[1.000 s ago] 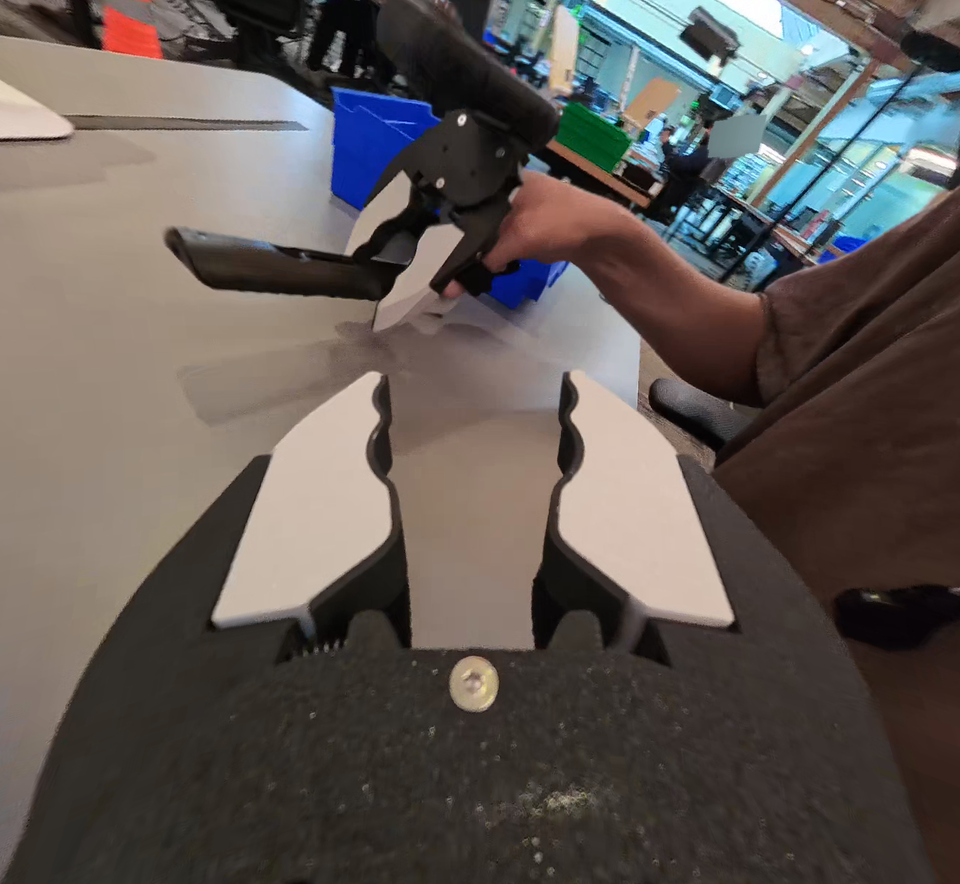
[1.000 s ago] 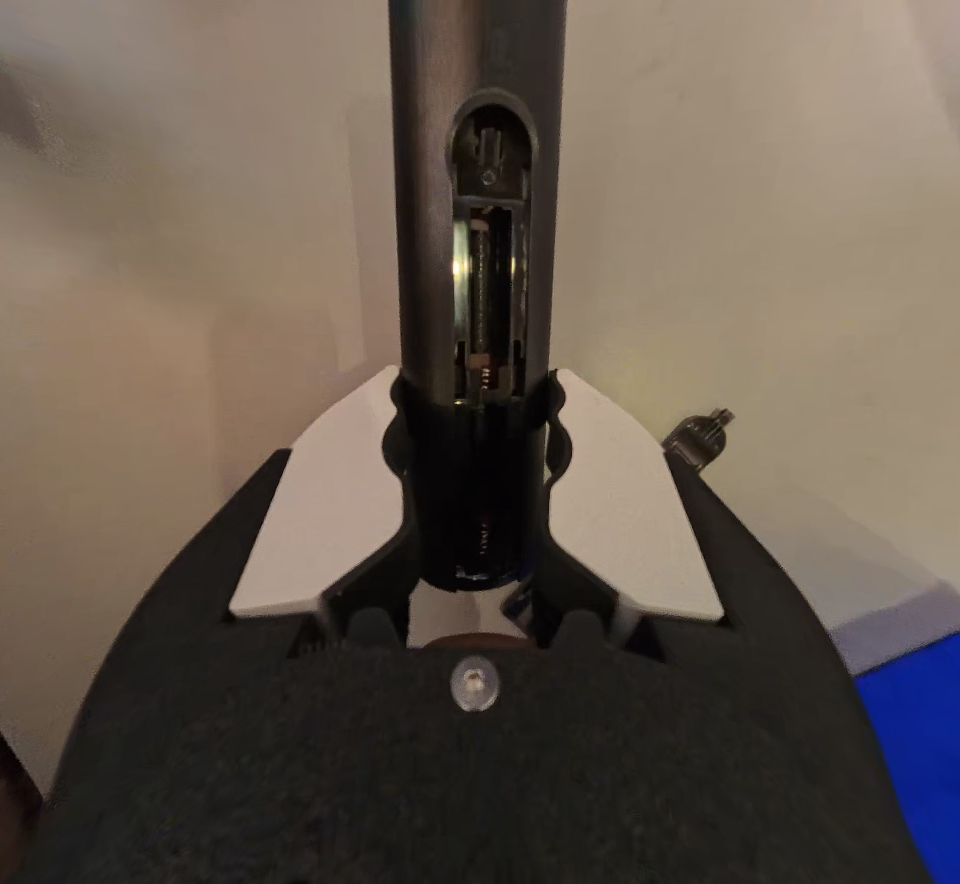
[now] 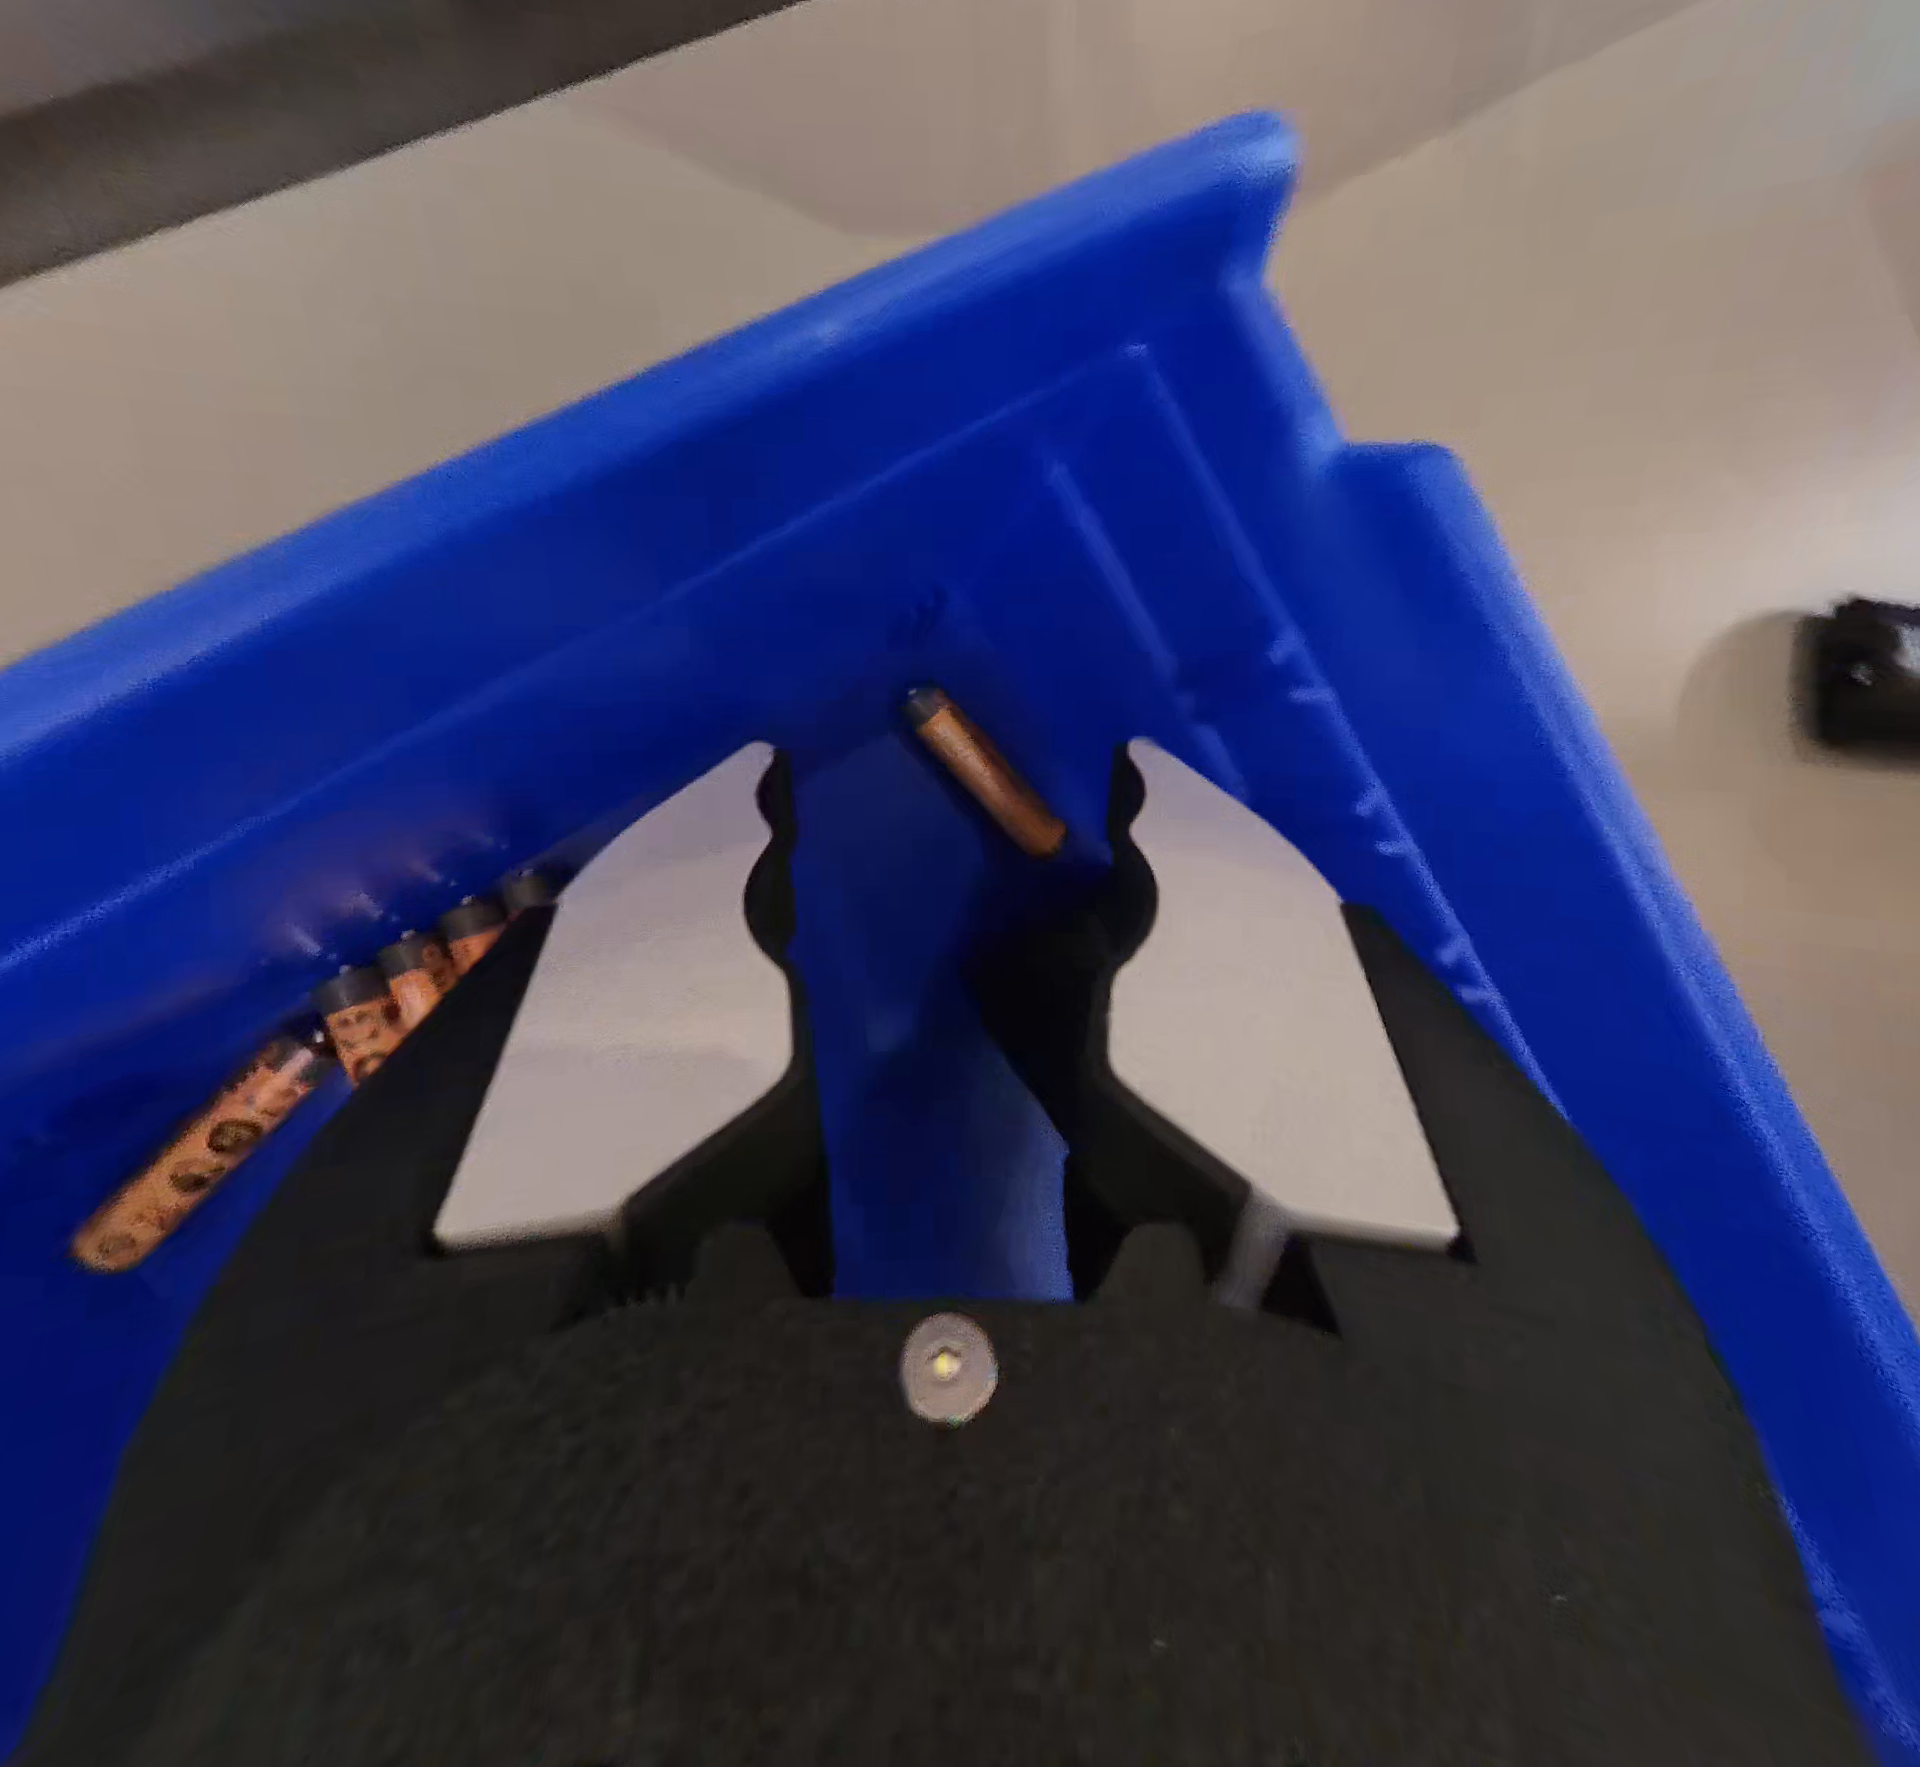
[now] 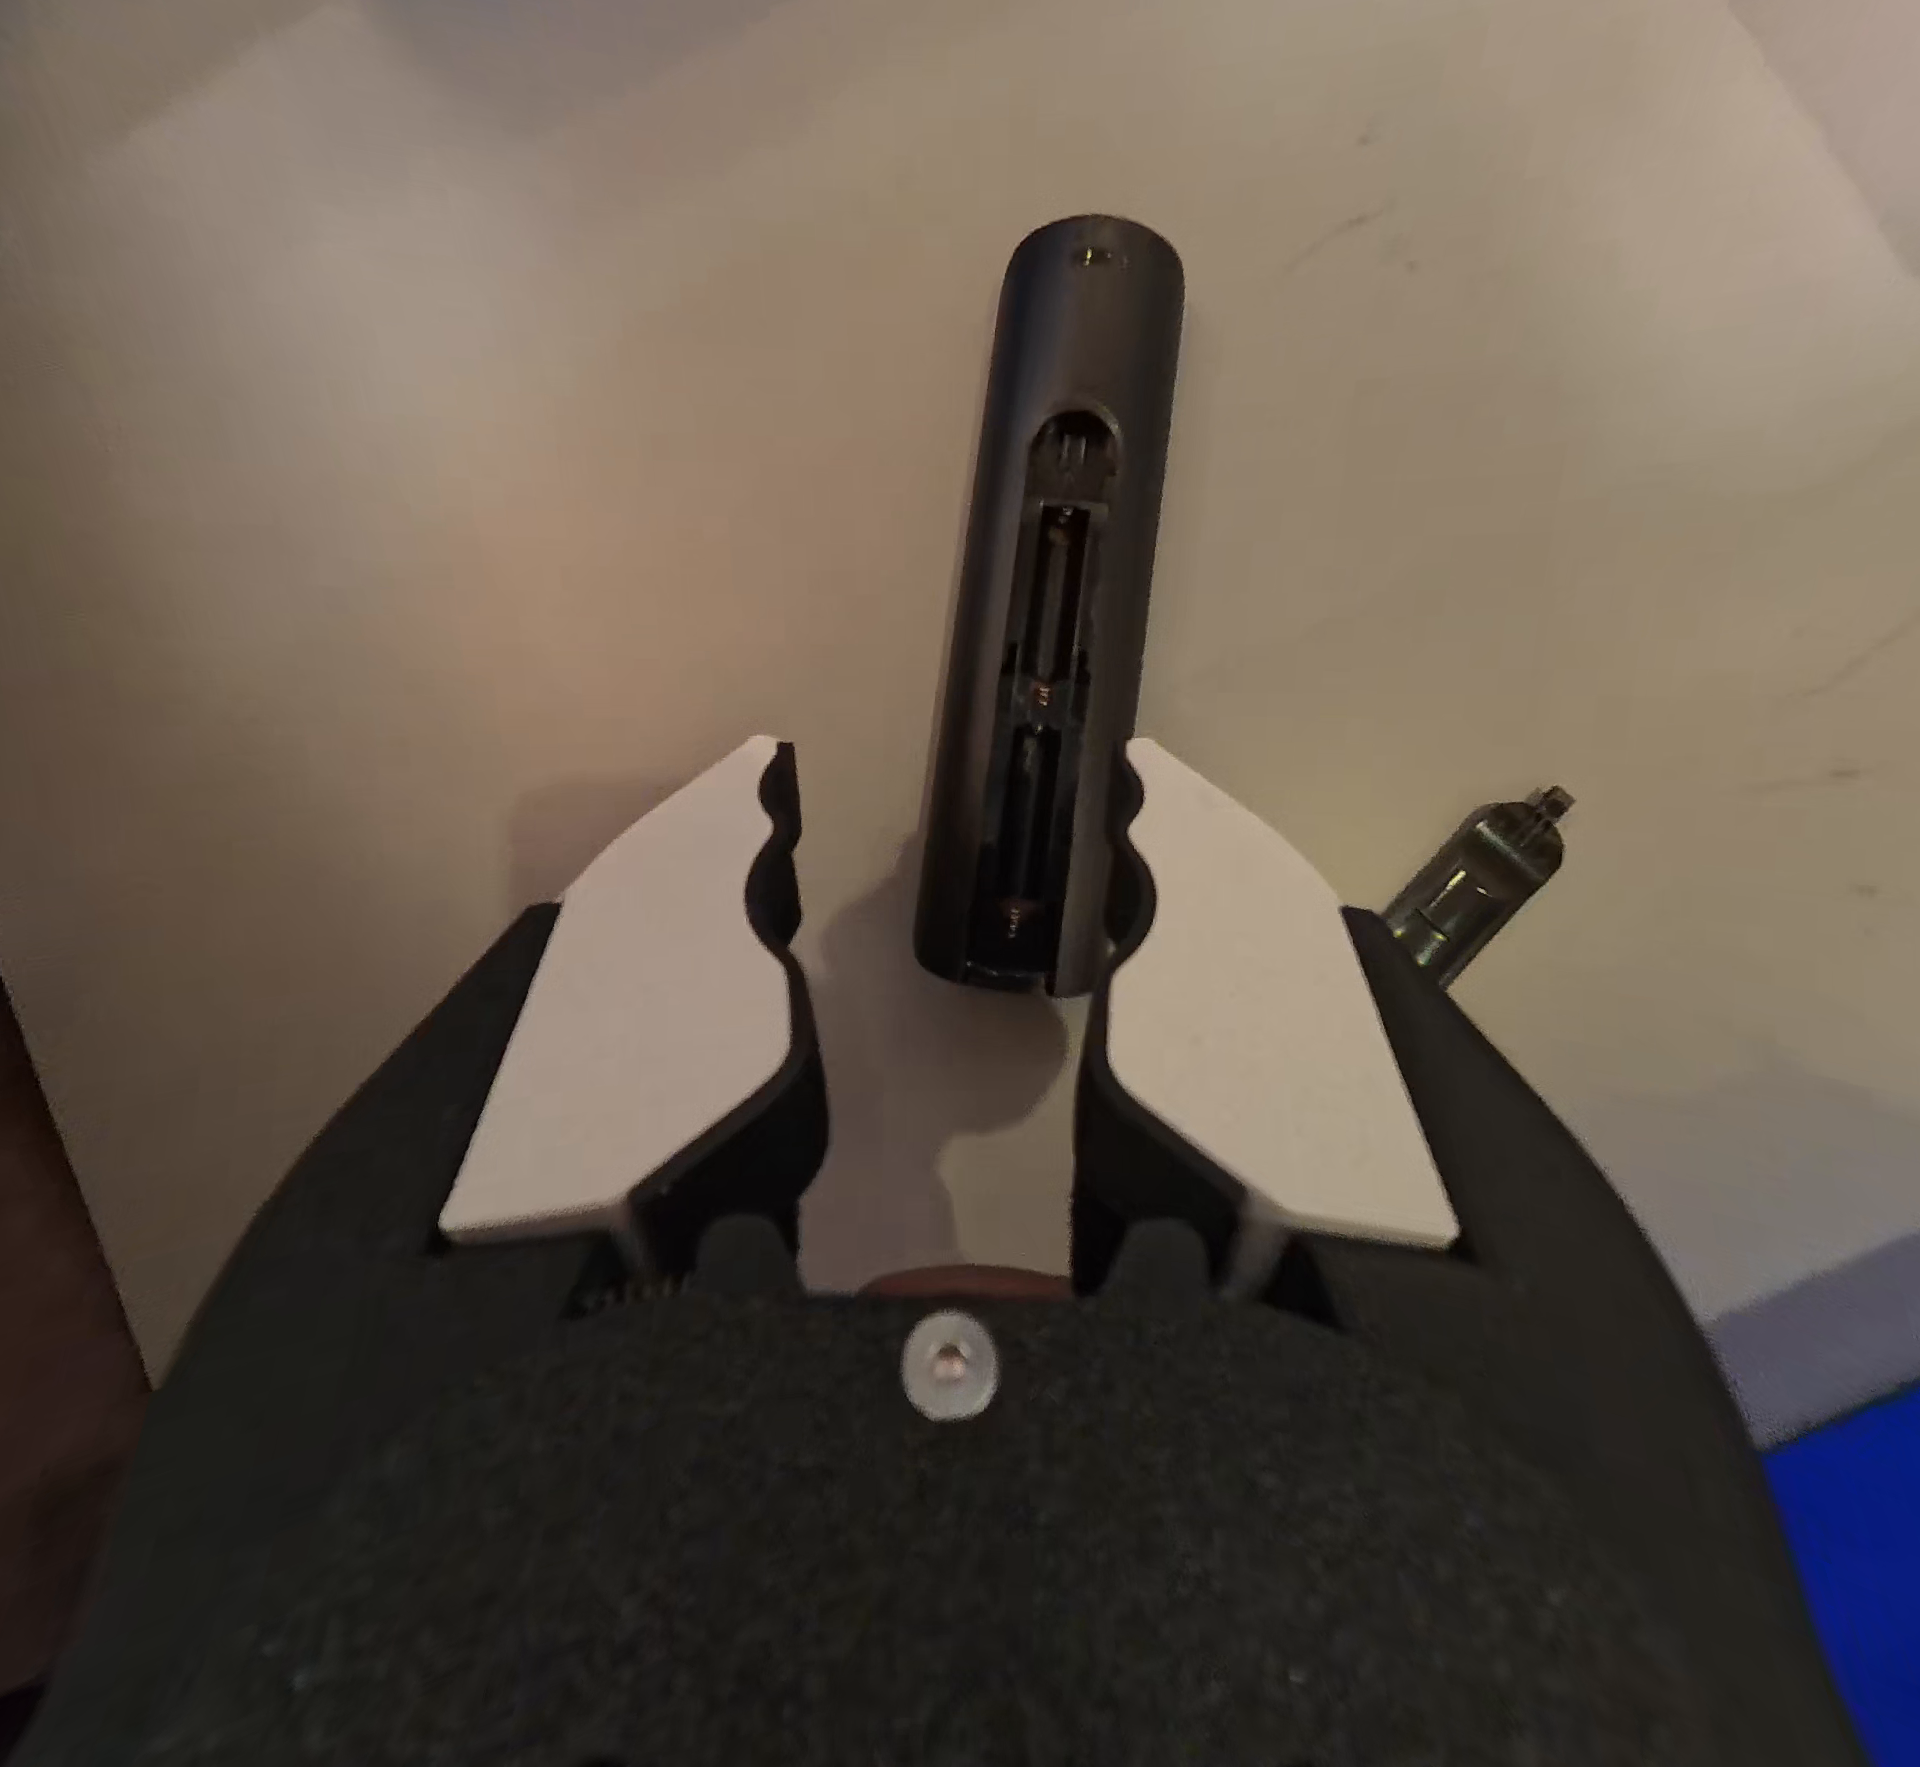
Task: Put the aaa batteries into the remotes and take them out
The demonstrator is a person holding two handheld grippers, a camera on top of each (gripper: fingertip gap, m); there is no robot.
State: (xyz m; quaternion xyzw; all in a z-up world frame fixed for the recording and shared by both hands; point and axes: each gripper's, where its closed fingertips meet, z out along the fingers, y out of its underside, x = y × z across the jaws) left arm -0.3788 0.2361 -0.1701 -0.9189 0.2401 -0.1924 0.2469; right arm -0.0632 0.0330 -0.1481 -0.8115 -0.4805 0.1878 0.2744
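In my left wrist view, my left gripper [image 3: 945, 782] has swung away from the open desk it faced a second ago and now hangs over the blue bin [image 3: 727, 512]. Its fingers are spread wide with nothing between them. One loose battery [image 3: 982, 772] lies on the bin floor at about 1 o'clock from the gripper, just by the right finger tip. A row of batteries [image 3: 312, 1042] lies along the bin wall at about 9 o'clock. I think this means I am going for a battery to put in. In my right wrist view, my right gripper [image 4: 956, 782] has let go of the remote [image 4: 1049, 637], which it was pinching a second ago. Now its fingers are spread, and the remote lies flat on the desk [image 4: 416, 367] at 12 o'clock, its slot open and looking empty. The battery cover [image 4: 1475, 876] lies at about 2 o'clock on the desk.
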